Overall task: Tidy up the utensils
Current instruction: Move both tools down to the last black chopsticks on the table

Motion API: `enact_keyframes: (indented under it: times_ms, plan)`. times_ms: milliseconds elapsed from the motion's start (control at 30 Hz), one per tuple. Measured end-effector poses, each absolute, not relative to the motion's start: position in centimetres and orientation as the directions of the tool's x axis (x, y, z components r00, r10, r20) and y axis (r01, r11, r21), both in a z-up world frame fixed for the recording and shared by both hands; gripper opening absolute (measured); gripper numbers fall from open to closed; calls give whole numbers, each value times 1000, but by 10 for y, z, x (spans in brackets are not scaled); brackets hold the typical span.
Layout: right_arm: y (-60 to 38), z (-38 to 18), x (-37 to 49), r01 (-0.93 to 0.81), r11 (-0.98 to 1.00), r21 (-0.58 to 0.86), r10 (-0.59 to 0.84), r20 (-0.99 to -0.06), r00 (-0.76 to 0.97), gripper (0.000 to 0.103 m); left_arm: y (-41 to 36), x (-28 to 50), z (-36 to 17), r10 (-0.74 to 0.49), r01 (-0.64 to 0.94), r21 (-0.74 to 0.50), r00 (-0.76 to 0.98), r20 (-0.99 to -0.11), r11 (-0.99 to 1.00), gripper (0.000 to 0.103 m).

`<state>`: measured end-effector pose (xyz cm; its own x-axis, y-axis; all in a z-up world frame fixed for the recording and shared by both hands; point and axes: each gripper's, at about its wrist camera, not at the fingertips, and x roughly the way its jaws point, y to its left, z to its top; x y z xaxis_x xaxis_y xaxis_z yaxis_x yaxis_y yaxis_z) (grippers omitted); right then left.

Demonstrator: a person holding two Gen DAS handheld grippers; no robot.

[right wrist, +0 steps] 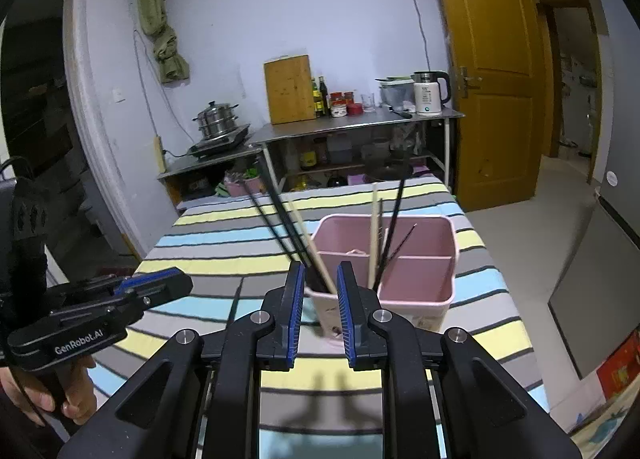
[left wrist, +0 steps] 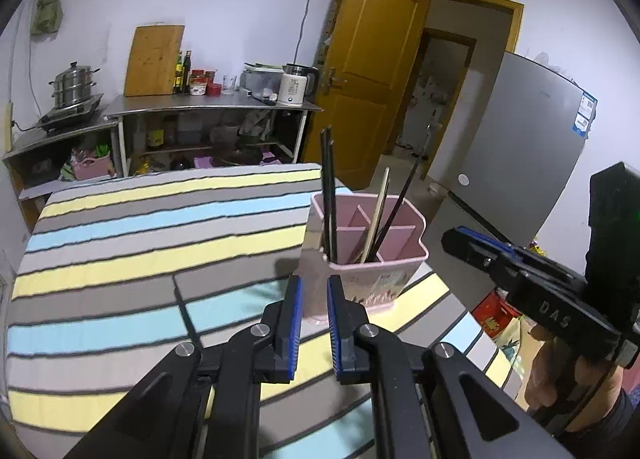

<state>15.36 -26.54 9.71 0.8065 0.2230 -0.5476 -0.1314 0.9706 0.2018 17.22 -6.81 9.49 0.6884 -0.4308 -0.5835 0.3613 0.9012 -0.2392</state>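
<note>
A pink divided utensil holder (left wrist: 360,281) stands near the right edge of the striped tablecloth (left wrist: 160,227). Two black chopsticks (left wrist: 329,195) rise from its left compartment; a pale one (left wrist: 378,219) and another black one lean in the middle. My left gripper (left wrist: 314,281) sits just in front of the holder, jaws a narrow gap apart with nothing between them. In the right wrist view my right gripper (right wrist: 320,266) is open right at the holder (right wrist: 416,291); the leaning black chopsticks (right wrist: 280,219) and a pale chopstick (right wrist: 308,235) pass between its tips untouched by the pads.
A steel counter (right wrist: 360,125) at the back wall carries a kettle (right wrist: 428,93), a cutting board and jars; a steamer pot (right wrist: 216,121) stands to its left. The yellow door (left wrist: 372,59) is open. A grey fridge (left wrist: 520,139) and a red box (left wrist: 496,315) are right of the table.
</note>
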Motion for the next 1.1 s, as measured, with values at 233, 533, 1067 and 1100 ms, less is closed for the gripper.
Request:
enact_keyframes:
  times_ms: [233, 533, 1067, 1100]
  plan:
    - [-252, 89, 143, -164, 965, 206, 253, -560, 789, 18, -51, 154, 77, -401, 323, -240, 692, -600, 916, 11]
    - [-237, 71, 142, -194, 957, 216, 286, -591, 755, 18, -28, 151, 50, -365, 259, -258, 676, -641, 931, 11]
    - [-202, 31, 156, -259, 938, 229, 345, -656, 671, 18, 5, 183, -20, -281, 101, -280, 617, -735, 955, 22]
    - [-201, 29, 157, -261, 937, 230, 348, -661, 665, 18, 5, 189, -26, -275, 95, -276, 610, -743, 956, 22]
